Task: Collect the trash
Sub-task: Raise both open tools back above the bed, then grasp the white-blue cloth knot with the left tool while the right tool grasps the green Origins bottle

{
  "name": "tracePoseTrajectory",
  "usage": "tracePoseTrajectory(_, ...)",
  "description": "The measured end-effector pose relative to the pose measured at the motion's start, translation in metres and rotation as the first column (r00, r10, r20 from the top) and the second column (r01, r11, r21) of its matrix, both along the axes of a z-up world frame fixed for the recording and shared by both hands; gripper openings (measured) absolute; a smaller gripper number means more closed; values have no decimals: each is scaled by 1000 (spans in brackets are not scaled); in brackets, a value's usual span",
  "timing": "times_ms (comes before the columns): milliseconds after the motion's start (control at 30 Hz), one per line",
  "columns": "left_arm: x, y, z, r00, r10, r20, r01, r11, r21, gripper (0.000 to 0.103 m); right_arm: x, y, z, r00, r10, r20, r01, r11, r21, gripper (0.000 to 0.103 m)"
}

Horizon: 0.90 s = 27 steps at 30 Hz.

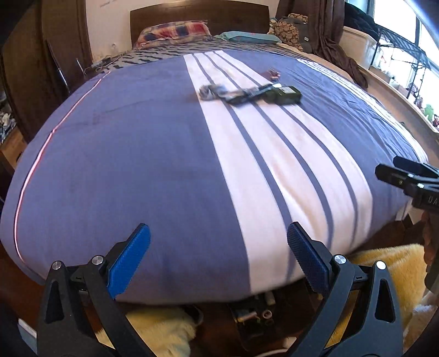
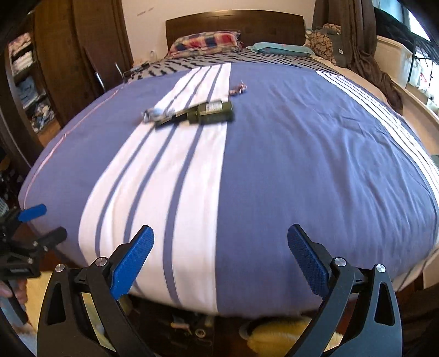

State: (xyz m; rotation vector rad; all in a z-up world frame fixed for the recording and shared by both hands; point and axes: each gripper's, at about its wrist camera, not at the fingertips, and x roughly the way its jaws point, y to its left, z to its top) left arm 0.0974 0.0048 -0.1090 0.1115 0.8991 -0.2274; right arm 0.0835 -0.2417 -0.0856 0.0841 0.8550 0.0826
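Observation:
Trash lies in the middle of a bed with a blue and white striped cover point(image 1: 137, 137) point(image 2: 301, 151): a dark green bottle point(image 1: 284, 94) point(image 2: 212, 111), a flat dark wrapper point(image 1: 247, 96) point(image 2: 171, 118), a crumpled silvery-blue wrapper point(image 1: 210, 92) point(image 2: 156, 113) and a small red wrapper point(image 1: 273, 73) point(image 2: 238, 89). My left gripper point(image 1: 218, 258) hangs open over the bed's near end, nothing between its blue pads. My right gripper point(image 2: 219, 258) is likewise open and empty, far short of the trash. Each gripper shows at the edge of the other's view.
Pillows point(image 1: 175, 34) point(image 2: 205, 41) and a dark headboard point(image 2: 236, 23) are at the far end. A wooden wardrobe point(image 2: 68, 55) stands left, a window ledge and shelves point(image 1: 397, 68) right. A yellow fluffy rug point(image 1: 384, 261) and a box of small items point(image 1: 252, 313) lie below the bed's foot.

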Motion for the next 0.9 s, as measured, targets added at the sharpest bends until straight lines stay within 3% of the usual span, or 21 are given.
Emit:
tracePoseTrajectory(233, 61, -2, 12, 1000, 14, 26, -15, 999, 29, 95, 76, 8, -4, 1000, -11, 4, 11, 1000, -11, 98)
tracePoseTrajectory(333, 87, -2, 12, 1000, 22, 12, -22, 999, 25, 95, 118, 11, -13, 999, -35, 8, 36, 998, -45, 98)
tracePoseTrajectory(467, 121, 0, 6, 999, 35, -11, -35, 999, 19, 95, 158, 18, -23, 999, -38, -22, 38, 999, -17, 98)
tracePoseTrajectory(900, 197, -6, 5, 999, 47, -21, -46, 999, 16, 95, 224, 37, -41, 995, -36, -93, 33, 999, -35, 98)
